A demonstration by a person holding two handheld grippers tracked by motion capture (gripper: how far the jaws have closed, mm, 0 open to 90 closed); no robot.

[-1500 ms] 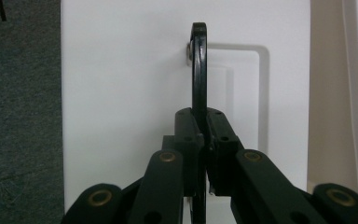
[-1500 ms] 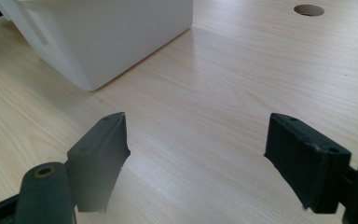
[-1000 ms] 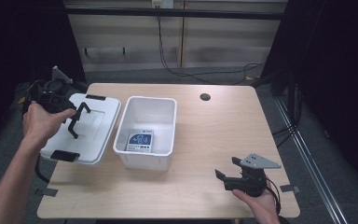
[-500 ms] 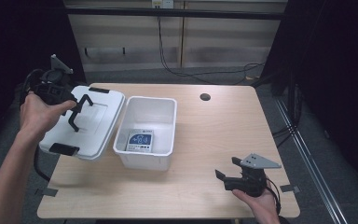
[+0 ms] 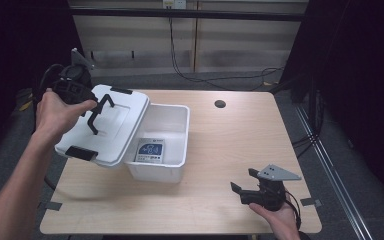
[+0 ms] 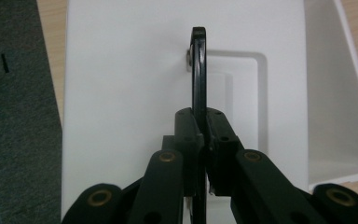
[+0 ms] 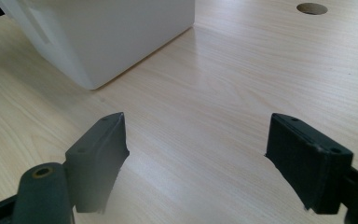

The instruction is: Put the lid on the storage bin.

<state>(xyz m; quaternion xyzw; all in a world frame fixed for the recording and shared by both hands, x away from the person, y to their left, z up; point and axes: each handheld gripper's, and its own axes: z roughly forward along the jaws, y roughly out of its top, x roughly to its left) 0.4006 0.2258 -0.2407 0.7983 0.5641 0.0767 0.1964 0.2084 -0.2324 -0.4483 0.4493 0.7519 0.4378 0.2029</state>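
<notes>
Dark curtains close off both sides of the scene, and a pale panelled wall with hanging cables runs behind your light wooden table (image 5: 230,150). Floor shows past the table's left, right and near edges. The right half of the tabletop is bare wood from the far edge to the near one, broken by a round cable hole (image 5: 220,104) near the far edge.

Your left gripper (image 5: 97,112) holds the white lid (image 5: 105,132) by its black handle (image 6: 198,70). In the left gripper view the jaws are pressed together on that thin upright handle, which rises between them above a shallow rectangular recess in the lid's top. The lid is tilted, clear of the table on its left side, with a soft shadow on the wood beneath. Its right edge overlaps the left rim of the open white bin (image 5: 172,145). Black latches (image 5: 81,153) sit at the lid's near and far ends.

The bin stands left of the table's centre, upright and open. A blue and white card (image 5: 150,150) lies flat on its floor, partly under the lid's edge.

Your right gripper (image 5: 243,182) rests low near the table's near right corner, its jaws spread wide with nothing between them. In the right gripper view bare wood lies ahead, with the bin's corner beyond at upper left. It is well apart from the bin.
</notes>
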